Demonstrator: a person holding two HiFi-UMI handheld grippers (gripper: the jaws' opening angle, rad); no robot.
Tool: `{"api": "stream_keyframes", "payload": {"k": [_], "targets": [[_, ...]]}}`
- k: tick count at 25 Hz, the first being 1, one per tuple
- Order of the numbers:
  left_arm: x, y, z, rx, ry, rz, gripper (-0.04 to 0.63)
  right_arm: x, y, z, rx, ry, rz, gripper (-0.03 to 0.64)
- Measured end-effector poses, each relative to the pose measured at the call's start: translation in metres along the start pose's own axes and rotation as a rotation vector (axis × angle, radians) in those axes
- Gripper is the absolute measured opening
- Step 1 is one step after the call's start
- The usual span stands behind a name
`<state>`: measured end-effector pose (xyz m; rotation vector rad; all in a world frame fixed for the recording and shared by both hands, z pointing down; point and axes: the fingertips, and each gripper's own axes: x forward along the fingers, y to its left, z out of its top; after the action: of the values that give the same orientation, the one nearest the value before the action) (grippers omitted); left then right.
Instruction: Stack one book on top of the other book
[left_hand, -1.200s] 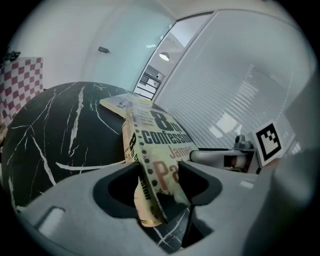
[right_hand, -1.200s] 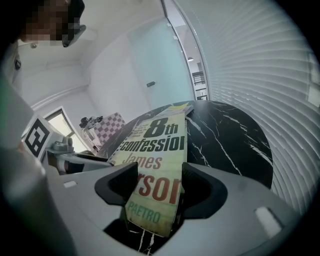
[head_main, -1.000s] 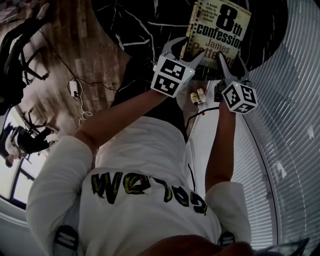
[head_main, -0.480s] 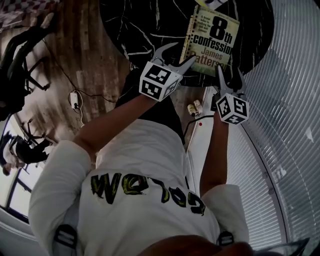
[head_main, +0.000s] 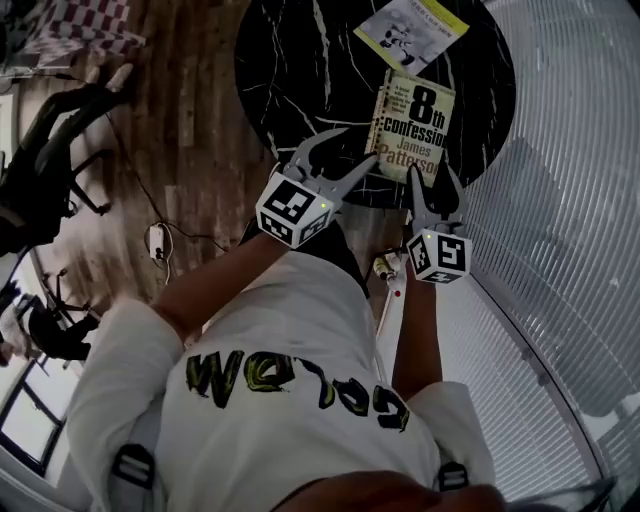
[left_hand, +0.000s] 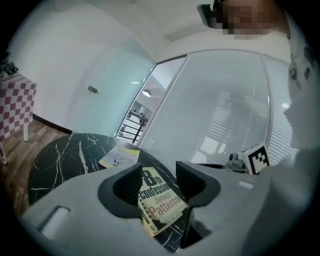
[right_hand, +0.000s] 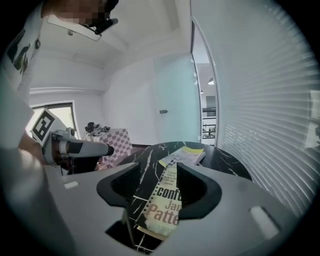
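Observation:
Two books lie apart on the round black marble table. The "8th confession" paperback is near the front edge, and a yellow-and-white book lies behind it. My left gripper and right gripper hover above the table's near rim, just short of the paperback. Both sets of jaws are closing with nothing between them. In the left gripper view the paperback shows far below the gap of the left gripper. It shows the same way beneath the right gripper.
Slatted window blinds run along the right. Wooden floor with a cable and adapter lies left of the table. A dark chair stands at far left, and a checked tablecloth is further back.
Both grippers have risen and drawn back from the paperback's near edge. Their jaws stand a little narrower. The paperback lies where it was.

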<state>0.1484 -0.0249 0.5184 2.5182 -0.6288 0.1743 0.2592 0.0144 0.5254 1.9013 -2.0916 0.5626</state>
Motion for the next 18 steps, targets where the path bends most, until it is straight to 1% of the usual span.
{"api": "stream_keyframes", "payload": {"k": [5, 9, 12, 14, 18], "targets": [[-0.036, -0.012, 0.038, 0.053, -0.053, -0.028, 0.207, -0.007, 0.037, 0.039, -0.022, -0.077, 0.038, 0.180], [-0.059, -0.018, 0.064, 0.118, -0.091, -0.039, 0.147, -0.012, 0.070, 0.069, -0.035, -0.131, 0.095, 0.142], [-0.076, -0.020, 0.084, 0.159, -0.114, -0.039, 0.120, -0.014, 0.096, 0.092, -0.063, -0.168, 0.139, 0.115], [-0.090, -0.022, 0.095, 0.170, -0.124, -0.037, 0.107, -0.018, 0.115, 0.107, -0.076, -0.185, 0.169, 0.098], [-0.110, -0.022, 0.114, 0.170, -0.151, -0.031, 0.075, -0.023, 0.148, 0.139, -0.099, -0.227, 0.233, 0.063]]}}
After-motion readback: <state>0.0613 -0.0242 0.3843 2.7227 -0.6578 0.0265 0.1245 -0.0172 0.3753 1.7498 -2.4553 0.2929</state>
